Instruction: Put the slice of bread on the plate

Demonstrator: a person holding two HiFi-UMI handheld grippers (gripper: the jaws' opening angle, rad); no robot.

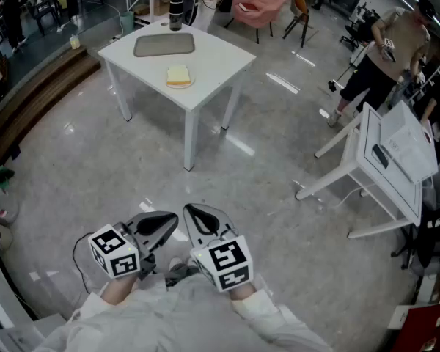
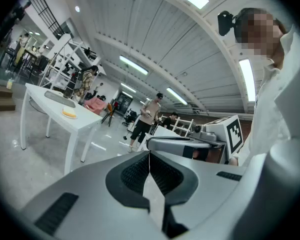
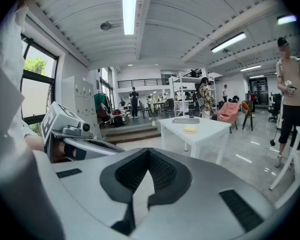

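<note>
The slice of bread [image 1: 178, 74] lies on a small plate [image 1: 180, 84] near the front edge of a white table [image 1: 224, 61], far across the floor from me. It shows small in the left gripper view as the bread [image 2: 69, 113] and in the right gripper view as the bread [image 3: 190, 130]. Both grippers are held close to my body, low in the head view. My left gripper [image 1: 170, 226] is shut with nothing in it, and so is my right gripper [image 1: 192, 214]. In their own views the left gripper [image 2: 149, 159] and the right gripper [image 3: 149, 154] have their jaws pressed together.
A grey tray [image 1: 164, 45] and a dark bottle [image 1: 176, 12] stand further back on the table. A pink armchair [image 1: 260, 2] is behind it. A person [image 1: 385, 50] stands at the right beside a tilted white desk [image 1: 396, 152]. Wooden steps [image 1: 37, 94] run along the left.
</note>
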